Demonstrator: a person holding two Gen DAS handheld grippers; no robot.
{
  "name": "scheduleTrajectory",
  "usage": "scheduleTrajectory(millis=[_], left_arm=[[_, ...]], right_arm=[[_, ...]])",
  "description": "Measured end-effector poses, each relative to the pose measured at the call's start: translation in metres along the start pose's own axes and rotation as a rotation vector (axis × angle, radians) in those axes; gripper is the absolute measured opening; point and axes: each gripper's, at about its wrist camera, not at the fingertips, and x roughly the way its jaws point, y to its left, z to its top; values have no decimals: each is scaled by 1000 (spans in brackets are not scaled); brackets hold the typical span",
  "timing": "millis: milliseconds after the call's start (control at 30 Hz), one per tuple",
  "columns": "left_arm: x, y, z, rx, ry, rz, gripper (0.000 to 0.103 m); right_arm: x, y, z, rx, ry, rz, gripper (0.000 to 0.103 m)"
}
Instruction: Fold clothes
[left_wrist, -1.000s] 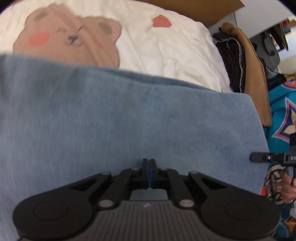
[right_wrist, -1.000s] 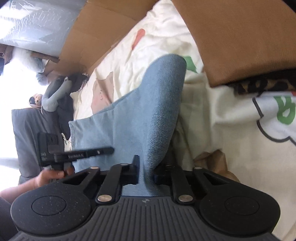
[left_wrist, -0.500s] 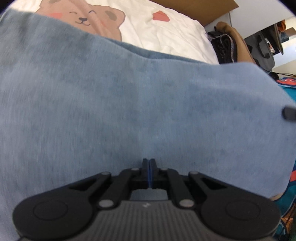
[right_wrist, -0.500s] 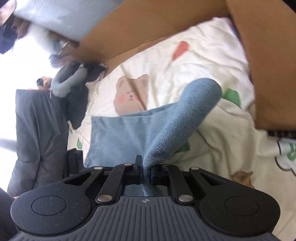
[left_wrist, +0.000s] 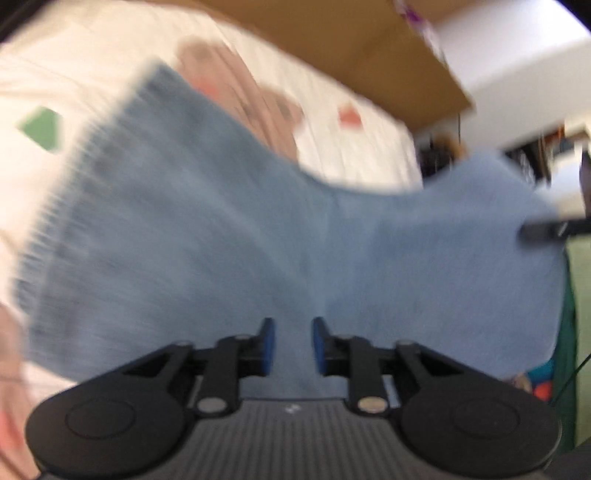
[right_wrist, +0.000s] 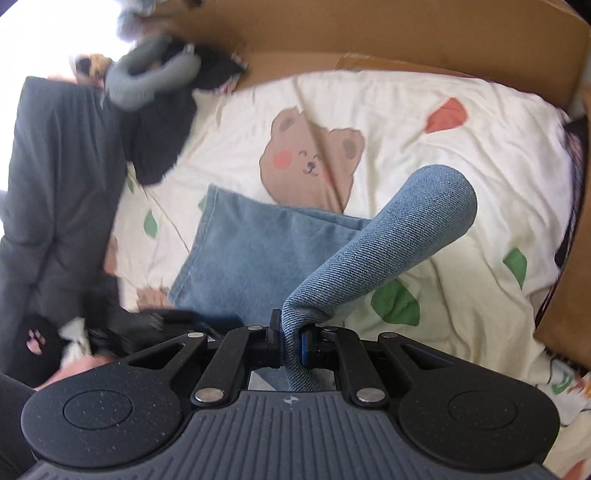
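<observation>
a pair of blue jeans (right_wrist: 258, 251) was seen lying partly flat on a cream bedsheet (right_wrist: 443, 155) printed with a brown bear (right_wrist: 314, 158) and green leaves, while one rolled edge of the denim was lifted above the sheet. that raised fold was pinched between the pads of the right gripper (right_wrist: 291, 341), whose jaws were pressed nearly together on the cloth. in the left wrist view, which was badly blurred, the left gripper (left_wrist: 289, 345) was shown with its jaws parted, having just been opening; the denim (left_wrist: 258, 240) was spread beyond and below the blue pads (left_wrist: 268, 341), apparently no longer clamped by them. a dark padded jacket (right_wrist: 55, 192) was lying at the left edge of the bed, and a brown cardboard panel (right_wrist: 406, 33) was standing along its far side.
</observation>
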Motion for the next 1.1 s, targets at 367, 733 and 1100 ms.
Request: scheduleTrajectory(millis=[367,733,1100], left_arm=[[-84,48,17,-141,-206,67,42],[-92,92,-4,-240,-256,104,41],[-88,106,-8,-284,-291,82,25]], right_arm=[[51,87,64,-49,178,-104,7],[95,131,91,-33,204,-95,7],[140,155,109,34,165,-54,7]])
